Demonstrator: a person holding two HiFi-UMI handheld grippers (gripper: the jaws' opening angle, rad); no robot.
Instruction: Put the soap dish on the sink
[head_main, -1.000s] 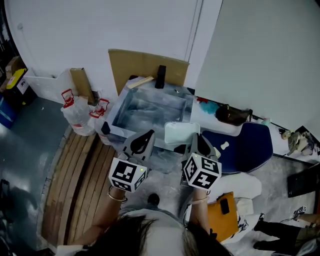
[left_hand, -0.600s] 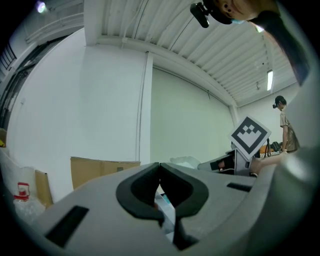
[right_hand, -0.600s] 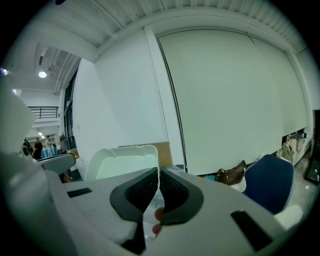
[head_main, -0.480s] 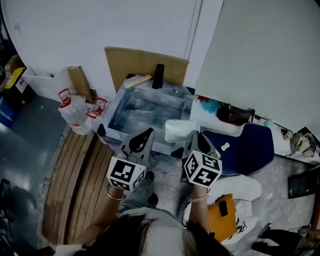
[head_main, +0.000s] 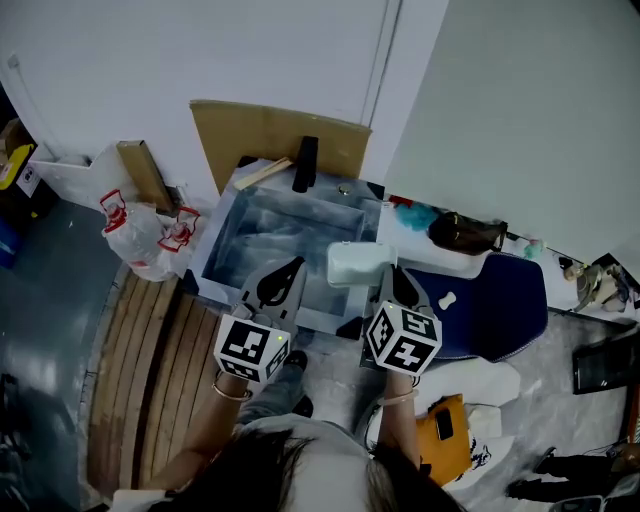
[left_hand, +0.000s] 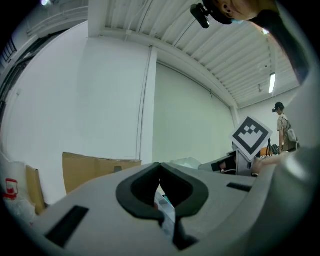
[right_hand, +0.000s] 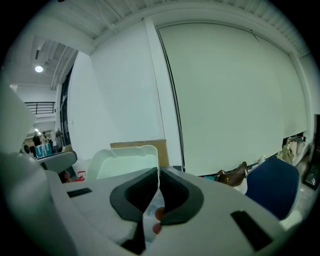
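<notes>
Over sink (head_main: 278, 226), soap dish (head_main: 355, 263) in right tool (head_main: 386, 278)

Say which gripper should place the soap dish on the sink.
Right. The right gripper is shut on the soap dish by its edge and holds it above the sink, near its right rim. The left gripper is shut on nothing, so it would need a handover first.

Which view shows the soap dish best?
The head view: the whole soap dish shows, held by the right gripper over the sink. The right gripper view shows only its upright wall; the left gripper view doesn't clearly show it.
</notes>
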